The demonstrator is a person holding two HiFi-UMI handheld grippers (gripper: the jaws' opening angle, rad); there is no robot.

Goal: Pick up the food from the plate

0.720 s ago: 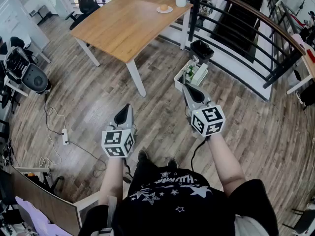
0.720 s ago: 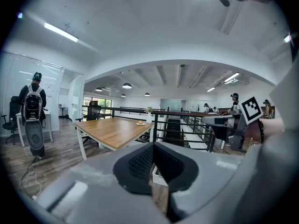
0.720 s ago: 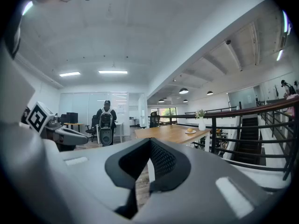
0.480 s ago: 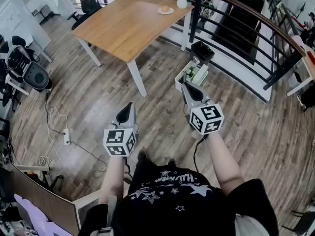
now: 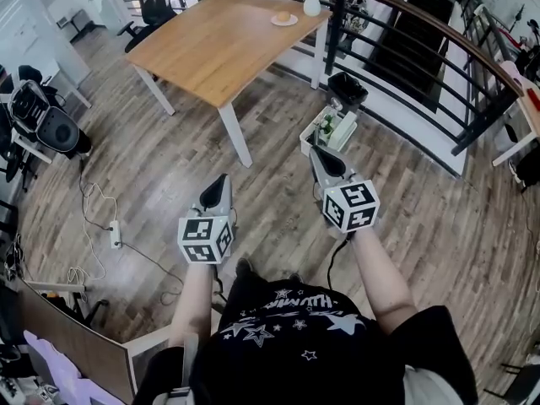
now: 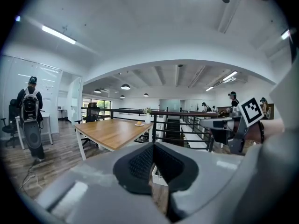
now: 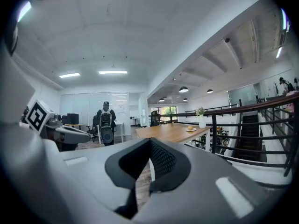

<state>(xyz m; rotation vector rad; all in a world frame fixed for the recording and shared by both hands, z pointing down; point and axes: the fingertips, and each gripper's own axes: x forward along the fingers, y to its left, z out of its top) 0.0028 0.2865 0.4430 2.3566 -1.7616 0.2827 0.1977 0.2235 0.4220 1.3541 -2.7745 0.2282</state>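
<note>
Open-plan office, upper level. Evidence: a long wooden table [image 5: 224, 45] on white legs, swivel office chairs [image 5: 153, 9] at its far end, a wood-plank floor [image 5: 169, 175], and a power strip [image 5: 111, 235] with trailing cable. A black railing [image 5: 483, 112] with a wooden handrail guards a stairwell [image 5: 418, 40]. The gripper views add glass partitions [image 6: 74, 101], strip ceiling lights [image 6: 58, 34] and a desk with monitors [image 7: 72, 119].

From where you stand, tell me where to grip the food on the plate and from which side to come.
Grip the food across its rounded middle, from above, with the jaws lowered on either side. It sits small and domed on the plate, so its top is free. The vase stands close beside it, so probably approach over the open table.
</note>
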